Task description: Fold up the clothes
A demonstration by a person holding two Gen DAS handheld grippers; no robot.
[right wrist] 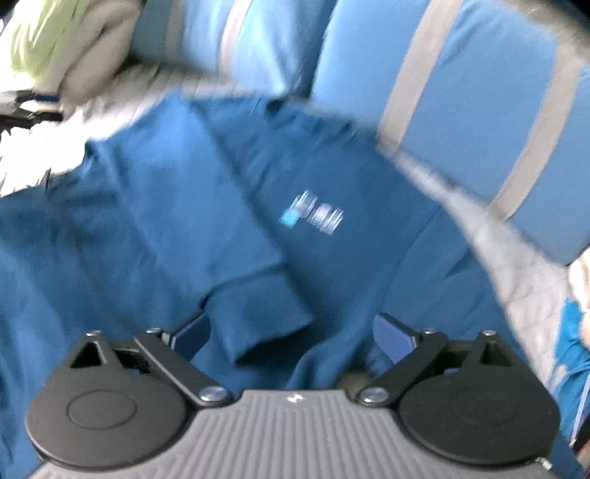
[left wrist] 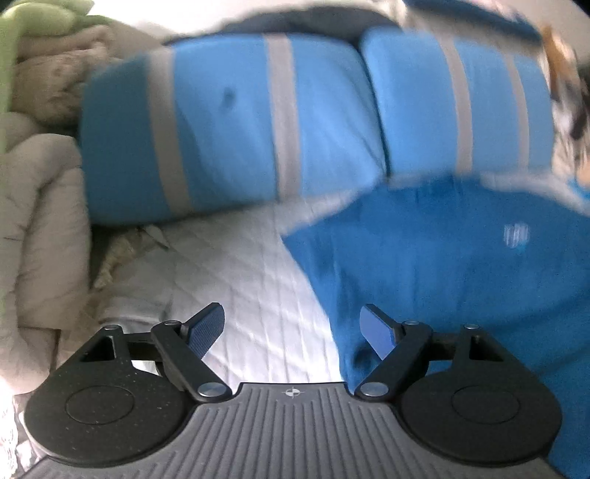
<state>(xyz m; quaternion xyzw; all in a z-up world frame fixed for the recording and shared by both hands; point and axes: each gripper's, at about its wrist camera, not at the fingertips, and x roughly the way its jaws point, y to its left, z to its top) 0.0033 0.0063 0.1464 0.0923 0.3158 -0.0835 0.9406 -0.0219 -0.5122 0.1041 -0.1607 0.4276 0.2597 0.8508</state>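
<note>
The blue T-shirt [right wrist: 228,206] lies spread on the white quilted bed [left wrist: 236,280], in front of two light blue pillows with grey stripes [left wrist: 228,125], and it shows its front side with a small printed logo [right wrist: 313,215] upward. In the right wrist view one short sleeve [right wrist: 258,294] is turned inward over the body of the shirt, so it seems that a first fold is made, or at least begun (the picture is blurred, so I cannot say how tidy this fold is). The rest of the shirt looks not folded: the cloth spreads wide to the left and it has soft wrinkles, and I see no neat rectangle yet. The right gripper [right wrist: 291,331] has its jaws wide apart, and the sleeve edge and a ridge of cloth lie between them, but the fingers do not pinch it. The left gripper [left wrist: 291,328] is also apart and holds nothing; it hovers over the bare quilt just beside the left edge of the shirt, with one finger [left wrist: 376,331] in front of the blue cloth. At the left of the bed there is a heap of beige bedding [left wrist: 40,206] and something light green [left wrist: 22,33], which I think is not part of the work. My judgement is that the task is in its early part: the other side, and then the folding of the length, are left to do.
</note>
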